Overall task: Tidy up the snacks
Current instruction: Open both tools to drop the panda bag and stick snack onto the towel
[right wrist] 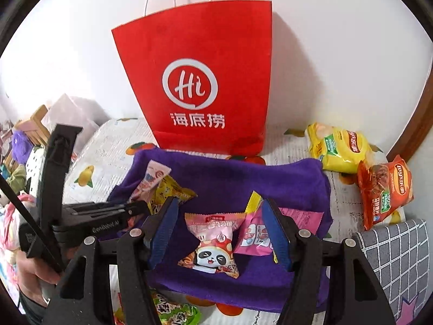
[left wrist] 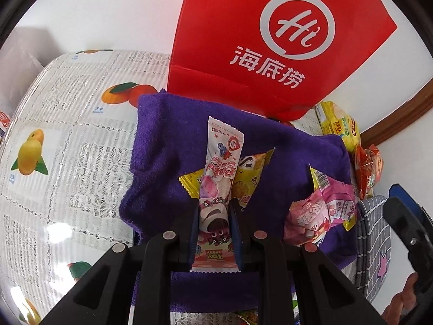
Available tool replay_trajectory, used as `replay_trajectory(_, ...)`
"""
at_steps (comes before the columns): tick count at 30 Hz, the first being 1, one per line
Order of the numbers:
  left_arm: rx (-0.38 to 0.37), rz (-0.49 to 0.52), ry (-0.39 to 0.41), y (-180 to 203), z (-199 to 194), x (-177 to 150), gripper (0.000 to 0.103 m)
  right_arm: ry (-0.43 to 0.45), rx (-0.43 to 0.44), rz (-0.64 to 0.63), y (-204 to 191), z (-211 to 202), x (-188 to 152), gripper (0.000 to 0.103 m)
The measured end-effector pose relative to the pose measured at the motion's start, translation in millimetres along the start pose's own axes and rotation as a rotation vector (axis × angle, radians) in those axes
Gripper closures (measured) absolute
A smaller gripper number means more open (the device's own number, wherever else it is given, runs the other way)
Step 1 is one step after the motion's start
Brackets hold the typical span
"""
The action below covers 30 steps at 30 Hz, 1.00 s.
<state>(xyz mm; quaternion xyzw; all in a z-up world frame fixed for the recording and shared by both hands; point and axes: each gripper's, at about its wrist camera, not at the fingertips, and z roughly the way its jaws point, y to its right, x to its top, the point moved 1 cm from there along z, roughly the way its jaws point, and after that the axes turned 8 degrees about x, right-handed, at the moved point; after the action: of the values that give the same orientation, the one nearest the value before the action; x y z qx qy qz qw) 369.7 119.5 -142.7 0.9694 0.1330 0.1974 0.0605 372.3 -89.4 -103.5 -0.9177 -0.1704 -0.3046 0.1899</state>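
Left jaws pinch one long pink snack packet (left wrist: 216,189); right jaws spread; two Lay's bags (right wrist: 338,149)

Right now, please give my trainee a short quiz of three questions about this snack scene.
1. True or false: the left gripper is shut on the long pink packet.
2. Which lies between the open right gripper jaws? A) panda packet B) orange chips C) red bag
3. Fill in: the panda packet lies on the ___ towel.

Key: 1 true; 2 A; 3 purple
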Motion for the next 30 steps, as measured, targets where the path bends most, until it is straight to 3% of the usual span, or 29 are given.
replay_trajectory(5,0.005,0.007,0.003,1.8,0.5,-0.6,0.083,-0.033,0.051,0.044,5.2,-0.1,0.8,0.039)
replay_trajectory(17,0.012,0.006,-0.039,4.7,11.1,-2.0,0.083,-0.053,0.059,0.05,1.9,5.0,-1.0,0.036)
replay_trajectory(22,0.019,0.01,-0.042,6.9,13.6,-4.2,0.082,-0.037,0.119,0.043,-1.0,1.5,-1.6,0.036)
replay_trajectory(30,0.034,0.014,-0.059,7.9,16.5,-5.4,0.063,-0.03,0.149,0.031,-5.4,-2.2,-1.7,0.036)
